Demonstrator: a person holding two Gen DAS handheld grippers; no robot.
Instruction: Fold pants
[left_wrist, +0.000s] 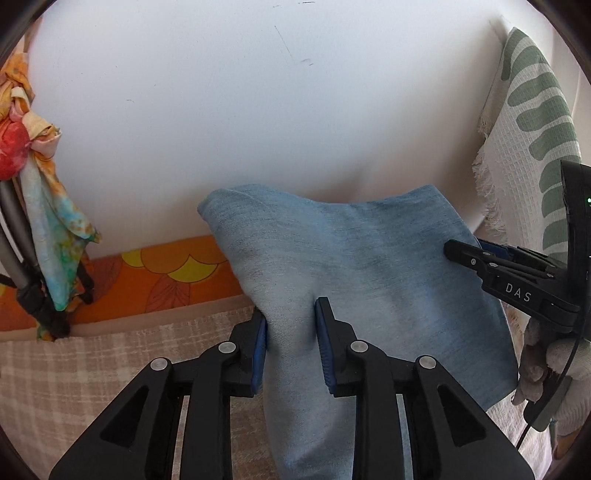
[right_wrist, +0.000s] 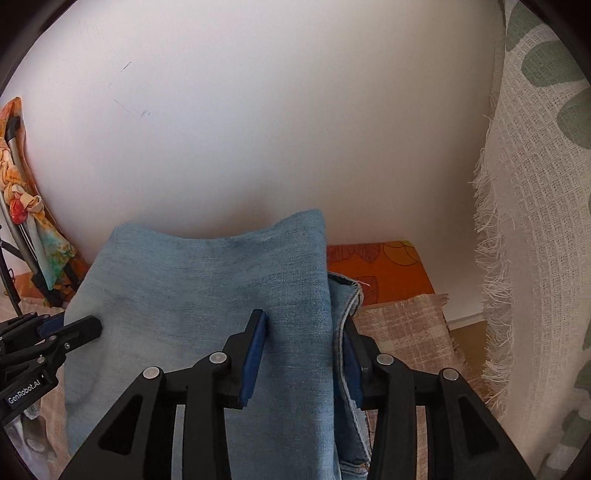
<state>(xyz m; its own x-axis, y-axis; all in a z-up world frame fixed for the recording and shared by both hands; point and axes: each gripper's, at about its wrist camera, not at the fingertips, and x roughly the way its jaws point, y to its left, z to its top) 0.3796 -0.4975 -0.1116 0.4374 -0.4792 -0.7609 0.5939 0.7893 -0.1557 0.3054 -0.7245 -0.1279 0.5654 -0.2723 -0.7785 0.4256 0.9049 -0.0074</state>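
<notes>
Light blue denim pants (left_wrist: 354, 258) hang folded between my two grippers, lifted in front of a white wall. My left gripper (left_wrist: 291, 343) is shut on the pants' left edge, cloth bunched between its blue pads. My right gripper (right_wrist: 306, 354) is shut on the pants (right_wrist: 221, 295) at their right edge, where a seam and hem show. Each gripper shows in the other's view: the right gripper (left_wrist: 465, 254) at the pants' right side, the left gripper (right_wrist: 74, 328) at their left side.
A beige checked cloth (left_wrist: 92, 369) covers the surface below, with an orange patterned cushion (left_wrist: 166, 280) behind. A white and green fringed throw (right_wrist: 535, 221) hangs at right. A tie-dye scarf (left_wrist: 48, 192) hangs on a stand at left.
</notes>
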